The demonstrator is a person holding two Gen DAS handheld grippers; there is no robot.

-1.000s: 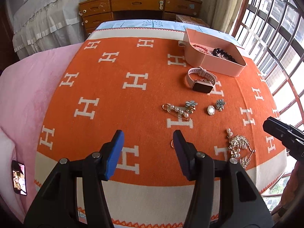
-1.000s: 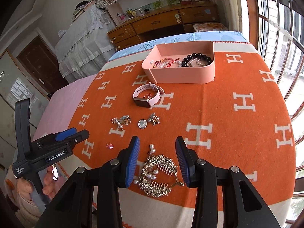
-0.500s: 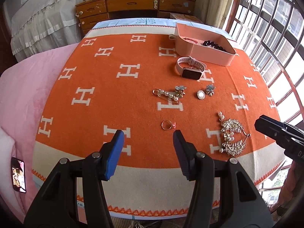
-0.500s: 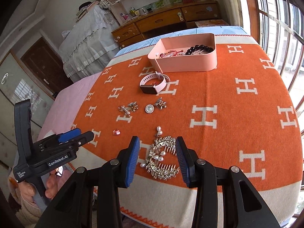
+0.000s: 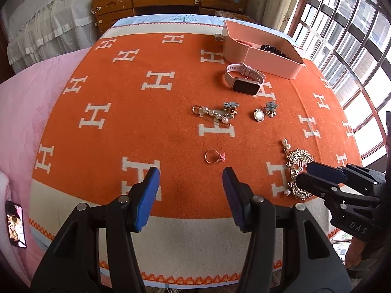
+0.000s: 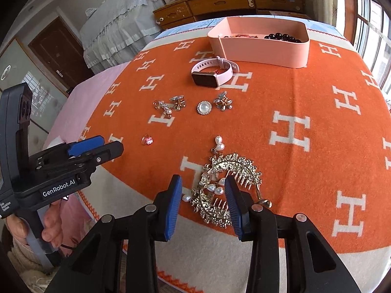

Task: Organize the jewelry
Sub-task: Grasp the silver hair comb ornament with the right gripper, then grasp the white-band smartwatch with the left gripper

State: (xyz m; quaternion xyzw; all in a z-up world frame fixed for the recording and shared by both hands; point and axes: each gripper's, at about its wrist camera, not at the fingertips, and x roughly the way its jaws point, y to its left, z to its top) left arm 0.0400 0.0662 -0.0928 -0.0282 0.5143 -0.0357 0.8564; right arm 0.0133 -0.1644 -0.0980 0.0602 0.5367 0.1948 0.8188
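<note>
My left gripper (image 5: pixel 190 190) hung over the near edge of the orange blanket (image 5: pixel 151 122), its jaws apart with nothing between them, the blue pads (image 5: pixel 146 195) clear of the cloth. Just beyond them lay a small gold ring (image 5: pixel 213 157) with a pink stone, untouched. Farther back sat a pearl pin (image 5: pixel 211 114) touching a blue flower earring (image 5: pixel 231 108), then a round pearl brooch (image 5: pixel 259 115) and a second flower earring (image 5: pixel 270 108) just beside it. Behind those lay a pink watch (image 5: pixel 244 78), and at the far side stood the pink box (image 5: pixel 264 58) with dark beads (image 5: pixel 273 50) in its right compartment and something reddish in its left. To the right, near the blanket's front edge, lay the gold hair comb (image 6: pixel 227 183) hung with pearls. My right gripper (image 6: pixel 204 197) was down over it, jaws closing with the comb's middle between them; its right pad lay over the comb's teeth, but I could not tell whether the pads pressed it yet. The comb lay flat on the blanket.
</note>
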